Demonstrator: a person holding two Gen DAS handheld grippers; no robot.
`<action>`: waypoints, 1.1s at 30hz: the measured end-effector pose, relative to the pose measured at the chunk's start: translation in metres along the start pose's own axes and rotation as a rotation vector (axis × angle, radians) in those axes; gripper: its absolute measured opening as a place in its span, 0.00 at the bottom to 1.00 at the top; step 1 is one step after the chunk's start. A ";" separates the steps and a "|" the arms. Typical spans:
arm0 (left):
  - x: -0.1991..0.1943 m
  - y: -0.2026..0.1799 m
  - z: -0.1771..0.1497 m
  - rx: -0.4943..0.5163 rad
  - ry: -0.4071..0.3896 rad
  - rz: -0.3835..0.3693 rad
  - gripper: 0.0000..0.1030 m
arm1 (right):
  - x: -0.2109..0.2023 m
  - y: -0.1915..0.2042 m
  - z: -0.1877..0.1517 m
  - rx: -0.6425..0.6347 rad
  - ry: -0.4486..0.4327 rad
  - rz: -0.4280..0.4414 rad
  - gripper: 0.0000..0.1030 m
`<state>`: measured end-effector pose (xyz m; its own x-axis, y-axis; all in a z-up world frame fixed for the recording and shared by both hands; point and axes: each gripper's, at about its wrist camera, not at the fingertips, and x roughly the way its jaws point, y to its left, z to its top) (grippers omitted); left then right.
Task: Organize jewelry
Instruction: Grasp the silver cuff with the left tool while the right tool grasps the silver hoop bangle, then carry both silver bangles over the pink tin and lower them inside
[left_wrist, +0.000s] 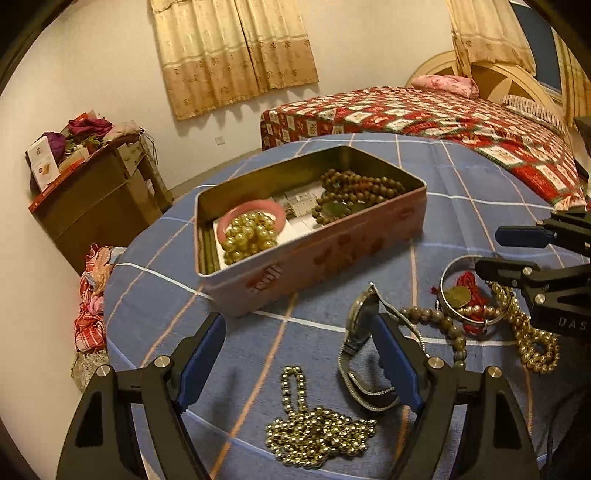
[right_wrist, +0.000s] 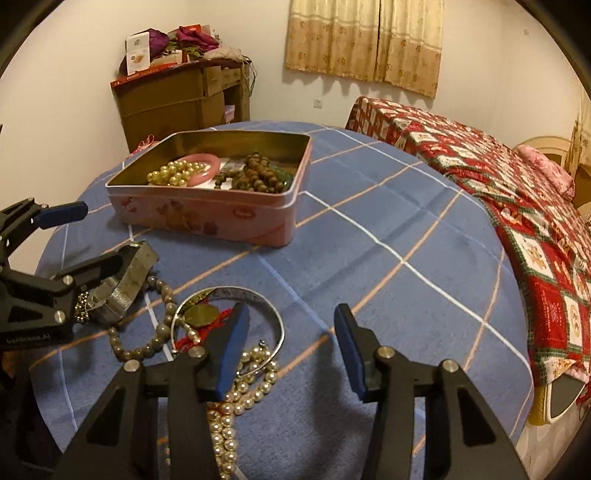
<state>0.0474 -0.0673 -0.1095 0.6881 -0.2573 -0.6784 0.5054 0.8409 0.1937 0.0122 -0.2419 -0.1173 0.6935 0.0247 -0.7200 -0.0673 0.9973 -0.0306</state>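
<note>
A pink tin (left_wrist: 314, 258) (right_wrist: 207, 218) stands open on the blue checked tablecloth. Inside it lie a pink bangle (left_wrist: 251, 206), pale pearls and brown wooden beads (left_wrist: 354, 188). My left gripper (left_wrist: 299, 362) (right_wrist: 96, 236) is open and low over the cloth, with a gold bead chain (left_wrist: 317, 432) lying between its fingers. A metal watch (left_wrist: 364, 332) (right_wrist: 136, 273) rests against the right one. My right gripper (right_wrist: 291, 350) (left_wrist: 498, 251) is open. Its left pad sits over a silver bangle (right_wrist: 258, 295) with a red cord and pendant (right_wrist: 201, 315). A pearl necklace (right_wrist: 240, 391) lies beneath. Only cloth shows between its pads.
A grey bead bracelet (right_wrist: 162, 332) (left_wrist: 443, 321) lies between the watch and the bangle. A bed with a red patterned quilt (right_wrist: 517, 206) runs along the table's right side. A brown cabinet (right_wrist: 177, 96) piled with clutter stands by the far wall.
</note>
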 end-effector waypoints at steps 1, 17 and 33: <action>0.003 -0.001 0.000 0.006 0.005 0.000 0.79 | 0.000 0.000 0.000 0.001 0.000 0.003 0.47; 0.001 0.001 0.006 0.005 0.013 -0.099 0.06 | 0.000 0.010 0.000 -0.049 0.006 0.083 0.08; -0.060 0.022 0.023 -0.044 -0.127 -0.055 0.06 | -0.041 0.020 0.023 -0.055 -0.135 0.072 0.08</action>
<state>0.0290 -0.0439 -0.0478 0.7217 -0.3595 -0.5915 0.5229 0.8431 0.1256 -0.0010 -0.2218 -0.0726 0.7753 0.1083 -0.6222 -0.1564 0.9874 -0.0229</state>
